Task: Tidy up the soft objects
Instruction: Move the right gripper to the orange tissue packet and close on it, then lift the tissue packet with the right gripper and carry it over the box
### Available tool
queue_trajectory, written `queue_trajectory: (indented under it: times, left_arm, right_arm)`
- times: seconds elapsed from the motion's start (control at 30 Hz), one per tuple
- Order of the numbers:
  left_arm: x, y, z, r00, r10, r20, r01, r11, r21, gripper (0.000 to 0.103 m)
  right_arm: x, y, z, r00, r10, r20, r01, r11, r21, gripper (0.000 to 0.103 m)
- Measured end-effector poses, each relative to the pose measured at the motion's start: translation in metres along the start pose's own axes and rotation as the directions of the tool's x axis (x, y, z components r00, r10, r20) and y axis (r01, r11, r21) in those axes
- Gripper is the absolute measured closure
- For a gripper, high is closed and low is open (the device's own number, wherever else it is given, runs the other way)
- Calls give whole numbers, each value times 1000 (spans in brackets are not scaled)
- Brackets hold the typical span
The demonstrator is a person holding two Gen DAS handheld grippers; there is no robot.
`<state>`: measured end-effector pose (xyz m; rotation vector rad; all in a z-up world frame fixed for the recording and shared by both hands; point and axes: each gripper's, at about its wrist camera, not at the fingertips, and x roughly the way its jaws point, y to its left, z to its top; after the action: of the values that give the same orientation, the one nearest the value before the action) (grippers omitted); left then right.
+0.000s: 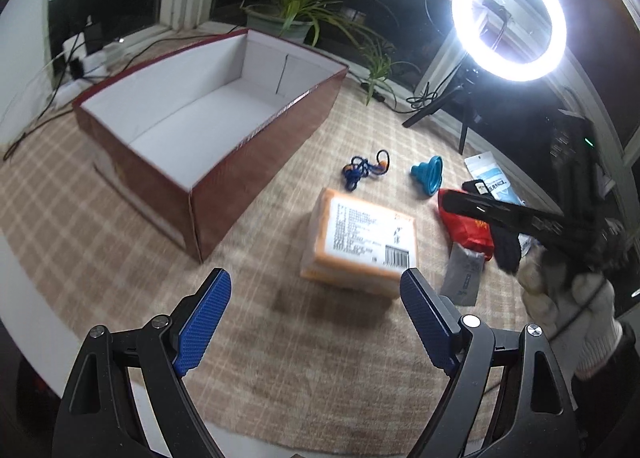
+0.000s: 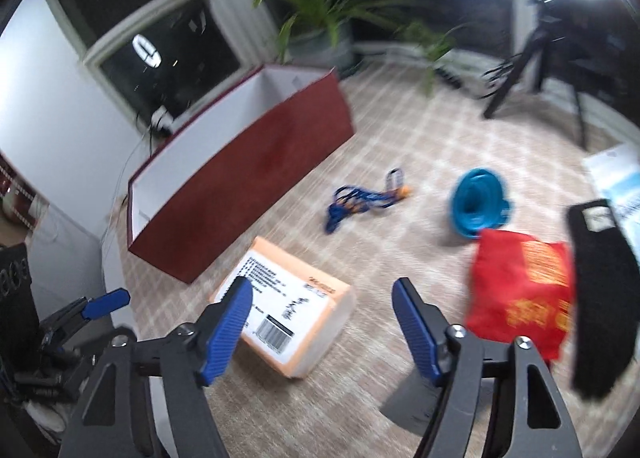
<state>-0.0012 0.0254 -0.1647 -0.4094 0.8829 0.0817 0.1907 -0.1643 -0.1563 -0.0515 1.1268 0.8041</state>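
Our left gripper (image 1: 316, 322) and right gripper (image 2: 322, 328) both gape wide, holding nothing; the orange parcel (image 1: 362, 244) has a barcode label, text too blurry.

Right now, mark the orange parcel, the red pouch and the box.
orange parcel (image 1: 362, 236): left wrist view, white label.
red pouch (image 2: 520, 290): right wrist view, middle of its face.
box (image 1: 256, 174): left wrist view, near outer wall.

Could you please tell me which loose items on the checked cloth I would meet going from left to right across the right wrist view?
Orange rectangular labelled parcel → tangled blue cord → teal collapsible silicone funnel → red printed soft pouch → black knitted fabric piece.
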Motion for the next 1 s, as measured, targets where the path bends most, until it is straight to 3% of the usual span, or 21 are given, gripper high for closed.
queue_trajectory:
  times: [0.13,0.2,0.4,0.63,0.8,1.0]
  left_arm:
    - [7,1,-12,1000,-7,-25,6,999,-32,16]
    - [9,0,-18,999,-10,-35,8,999,-42,16]
    - [16,-1,-26,998,-27,-52,24,997,-69,16]
    - [27,3,-25,996,-60,-59,54,994,-96,18]
    - [33,1,-24,996,-66,-68,61,996,-66,18]
    - [34,-1,-19,993,-94,-75,93,996,-15,18]
  right_arm:
    - [29,-2,12,998,27,-64,-28,1000,-7,43]
    - [41,-5,17,995,39,-91,-39,999,9,50]
    - [64,-16,21,986,71,-151,-64,997,48,51]
    - [70,-21,16,975,123,-185,-105,989,106,52]
    - [63,-18,3,971,142,-195,-121,986,114,56]
    - [58,-2,-21,941,247,-233,-212,964,162,56]
